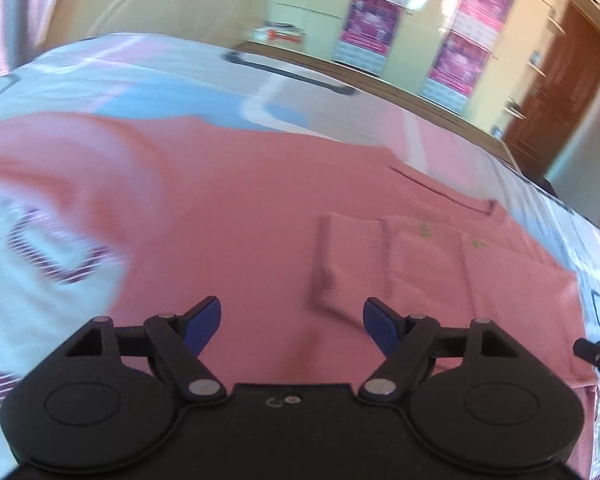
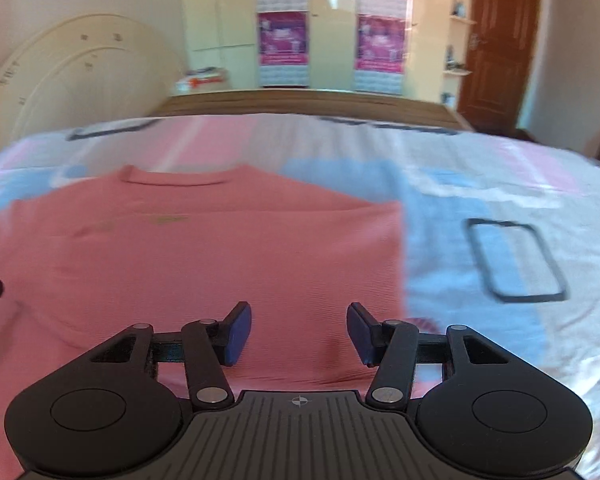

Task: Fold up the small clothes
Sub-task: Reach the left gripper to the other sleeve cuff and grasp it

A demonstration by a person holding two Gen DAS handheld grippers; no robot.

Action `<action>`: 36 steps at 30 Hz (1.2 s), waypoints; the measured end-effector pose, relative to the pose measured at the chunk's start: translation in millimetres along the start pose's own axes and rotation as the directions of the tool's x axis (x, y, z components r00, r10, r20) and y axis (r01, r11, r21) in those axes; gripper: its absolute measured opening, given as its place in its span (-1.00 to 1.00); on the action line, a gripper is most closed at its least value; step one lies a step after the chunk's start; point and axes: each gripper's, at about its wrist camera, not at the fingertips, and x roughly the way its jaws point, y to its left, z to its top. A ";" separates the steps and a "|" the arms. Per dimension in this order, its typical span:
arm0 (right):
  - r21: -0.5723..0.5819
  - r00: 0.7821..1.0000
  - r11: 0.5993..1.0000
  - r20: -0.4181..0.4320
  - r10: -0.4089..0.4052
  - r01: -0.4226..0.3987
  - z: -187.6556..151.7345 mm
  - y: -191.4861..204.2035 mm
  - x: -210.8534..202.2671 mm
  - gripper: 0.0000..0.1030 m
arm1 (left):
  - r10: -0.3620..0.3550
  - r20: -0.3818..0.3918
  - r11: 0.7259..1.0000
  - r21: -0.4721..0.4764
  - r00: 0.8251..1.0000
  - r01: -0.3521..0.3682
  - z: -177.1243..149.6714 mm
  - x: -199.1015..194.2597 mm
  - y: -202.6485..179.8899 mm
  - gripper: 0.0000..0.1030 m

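Observation:
A pink knit top [image 1: 240, 216] lies flat on the bed, neckline toward the far side; it also shows in the right wrist view [image 2: 204, 256]. One sleeve [image 1: 352, 260] is folded in over the body. My left gripper [image 1: 292, 326] is open and empty, hovering just above the top's lower part. My right gripper [image 2: 299, 332] is open and empty, above the top's lower right part near its side edge. The left view is blurred on its left side.
The bed has a patterned sheet [image 2: 500, 240] in pink, blue and white with dark rectangles. A wooden footboard [image 2: 300, 102] runs along the far edge. Beyond stand cream wardrobes with magenta posters [image 2: 282, 36], a brown door [image 2: 500, 40] and a round cream board [image 2: 72, 76].

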 end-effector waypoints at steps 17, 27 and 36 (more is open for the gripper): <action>-0.090 0.989 0.985 0.003 0.146 -0.145 10.1 180.8 5.9 0.03 | 0.083 0.031 0.946 -0.317 0.996 -0.069 50.2 -16.1 216.0 0.53; -0.108 0.995 0.989 0.001 0.097 -0.096 26.4 238.8 35.6 0.03 | 0.090 0.018 0.889 -0.451 0.996 -0.072 89.9 26.8 317.4 0.29; -0.074 0.999 0.997 -0.014 0.033 -0.034 26.6 236.5 52.4 0.03 | 0.059 0.103 0.855 -0.519 0.993 0.003 105.8 47.1 349.1 -0.12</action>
